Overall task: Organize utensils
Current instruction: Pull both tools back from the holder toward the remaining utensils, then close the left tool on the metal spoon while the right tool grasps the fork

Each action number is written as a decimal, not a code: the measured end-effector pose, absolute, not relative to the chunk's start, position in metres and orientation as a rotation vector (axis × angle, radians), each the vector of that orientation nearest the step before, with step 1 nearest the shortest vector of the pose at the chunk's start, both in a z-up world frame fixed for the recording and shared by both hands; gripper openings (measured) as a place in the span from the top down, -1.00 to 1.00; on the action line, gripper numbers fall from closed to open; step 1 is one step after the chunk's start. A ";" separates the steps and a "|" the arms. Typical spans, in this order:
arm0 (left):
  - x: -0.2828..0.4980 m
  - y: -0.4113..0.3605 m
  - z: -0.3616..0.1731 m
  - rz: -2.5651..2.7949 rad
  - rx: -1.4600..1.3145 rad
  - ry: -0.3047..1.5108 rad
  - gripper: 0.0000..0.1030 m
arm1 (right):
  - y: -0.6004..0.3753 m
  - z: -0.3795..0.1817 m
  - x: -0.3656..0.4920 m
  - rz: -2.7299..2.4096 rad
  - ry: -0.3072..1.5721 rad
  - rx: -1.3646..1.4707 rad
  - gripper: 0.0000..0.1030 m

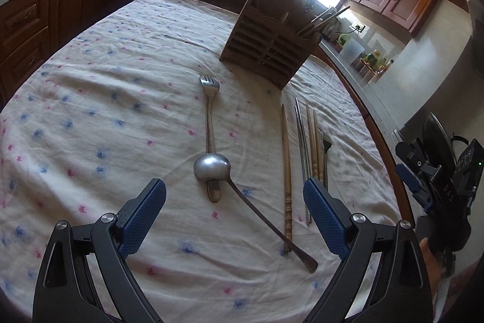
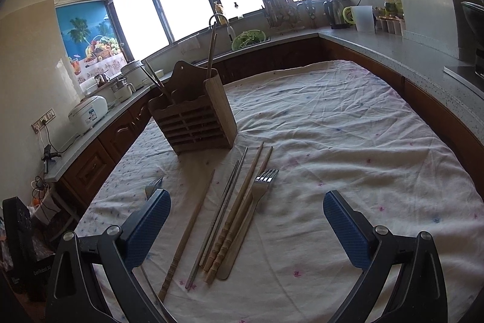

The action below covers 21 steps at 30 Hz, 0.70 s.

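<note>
Both grippers are held wide open, nothing gripped. Left gripper point(image 1: 234, 206) is hovered low over the ladle point(image 1: 211, 168), whose bowl is laid dome-up across the handle end of a fork point(image 1: 208, 123); the ladle's handle is run diagonally toward the camera, its tip touching the lone chopstick point(image 1: 287, 171). That overlap means the ladle likely has to be lifted first.

Right gripper point(image 2: 246, 229) is aimed at the bundle: metal chopsticks point(image 2: 225, 208), wooden chopsticks point(image 2: 239, 211) and a second fork point(image 2: 261, 186), laid roughly parallel and touching, tips pointed at the holder. Probably pre-sorted that way for an easy lengthwise pinch.

Holder point(image 2: 196, 123), wooden, slatted front, is stood upright on the cloth point(image 2: 332, 141) just beyond the bundle. Chopsticks are already stood in it: one cluster leaning out of one end compartment, upright ones at the other end. Exact count cannot be told. Judged early in the task: most utensils not yet binned.
</note>
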<state>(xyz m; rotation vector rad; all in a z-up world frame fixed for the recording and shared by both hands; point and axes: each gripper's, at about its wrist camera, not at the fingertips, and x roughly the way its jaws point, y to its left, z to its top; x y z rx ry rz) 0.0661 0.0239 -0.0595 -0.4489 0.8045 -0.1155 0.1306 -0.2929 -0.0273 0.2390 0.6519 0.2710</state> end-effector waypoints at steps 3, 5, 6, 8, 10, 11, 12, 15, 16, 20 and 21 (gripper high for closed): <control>0.072 0.019 -0.065 -0.139 -0.451 0.834 -0.54 | -0.292 -0.032 0.134 0.272 0.670 0.235 -0.76; 0.077 0.016 -0.069 -0.160 -0.462 0.861 -0.32 | -0.291 -0.037 0.139 0.274 0.697 0.236 -0.59; 0.080 0.014 -0.071 -0.171 -0.464 0.878 -0.15 | -0.291 -0.040 0.141 0.277 0.711 0.238 -0.49; 0.085 0.011 -0.076 -0.196 -0.481 0.908 0.07 | -0.291 -0.046 0.146 0.281 0.738 0.240 -0.36; 0.089 0.008 -0.079 -0.215 -0.488 0.934 0.19 | -0.290 -0.053 0.150 0.286 0.761 0.244 -0.31; 0.091 0.005 -0.080 -0.214 -0.476 0.946 0.24 | -0.290 -0.055 0.152 0.288 0.770 0.246 -0.30; 0.094 0.003 -0.082 -0.213 -0.466 0.960 0.25 | -0.289 -0.057 0.154 0.288 0.777 0.246 -0.29; 0.101 0.000 -0.087 -0.202 -0.446 0.993 0.34 | -0.287 -0.061 0.159 0.294 0.793 0.246 -0.28; 0.103 -0.001 -0.087 -0.194 -0.428 0.987 0.36 | -0.286 -0.062 0.160 0.297 0.798 0.247 -0.28; 0.114 -0.003 -0.086 -0.184 -0.365 0.989 0.49 | -0.284 -0.068 0.167 0.308 0.819 0.246 -0.11; 0.117 -0.003 -0.086 -0.179 -0.344 0.986 0.58 | -0.283 -0.070 0.170 0.310 0.827 0.247 -0.05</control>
